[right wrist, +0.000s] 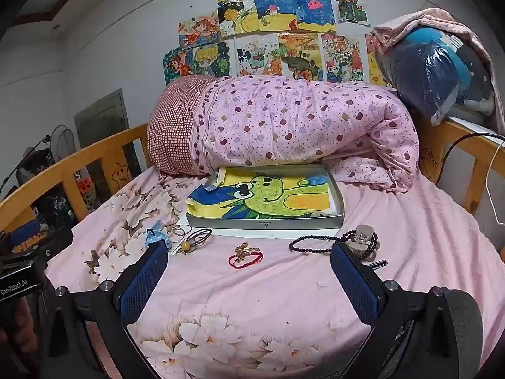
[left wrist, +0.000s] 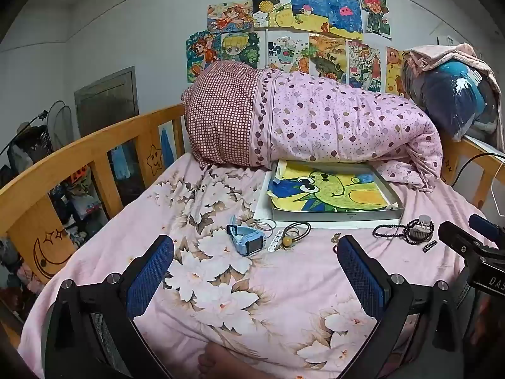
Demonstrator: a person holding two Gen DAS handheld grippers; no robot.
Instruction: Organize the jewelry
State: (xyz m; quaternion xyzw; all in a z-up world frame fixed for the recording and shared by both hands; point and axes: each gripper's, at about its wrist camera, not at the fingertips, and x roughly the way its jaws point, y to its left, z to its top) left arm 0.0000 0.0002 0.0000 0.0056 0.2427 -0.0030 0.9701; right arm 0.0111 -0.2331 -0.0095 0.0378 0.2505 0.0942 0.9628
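Observation:
Jewelry lies scattered on the pink floral bedsheet in front of a shallow white box [left wrist: 334, 218] [right wrist: 265, 222] lined with a frog drawing. A blue watch [left wrist: 244, 241], thin bangles [left wrist: 264, 223] [right wrist: 182, 230], a dark hair tie with an amber bead [left wrist: 292, 233] [right wrist: 192, 240], a red cord bracelet [right wrist: 244, 257], a dark bead necklace [left wrist: 391, 232] [right wrist: 315, 241] and a beige hair claw [left wrist: 421, 229] [right wrist: 364, 238] are spread out. My left gripper [left wrist: 255, 271] hangs open, short of the watch. My right gripper [right wrist: 249, 281] is open too, just short of the red bracelet.
A rolled pink quilt [left wrist: 315, 120] [right wrist: 284, 123] lies behind the box. Wooden rails [left wrist: 79, 158] [right wrist: 467, 145] fence both sides of the bed. A bagged blue bundle [right wrist: 435, 63] sits at the back right. A bare foot [left wrist: 221, 363] rests at the near edge. The other gripper's body [left wrist: 473, 249] [right wrist: 25, 265] shows at each view's side.

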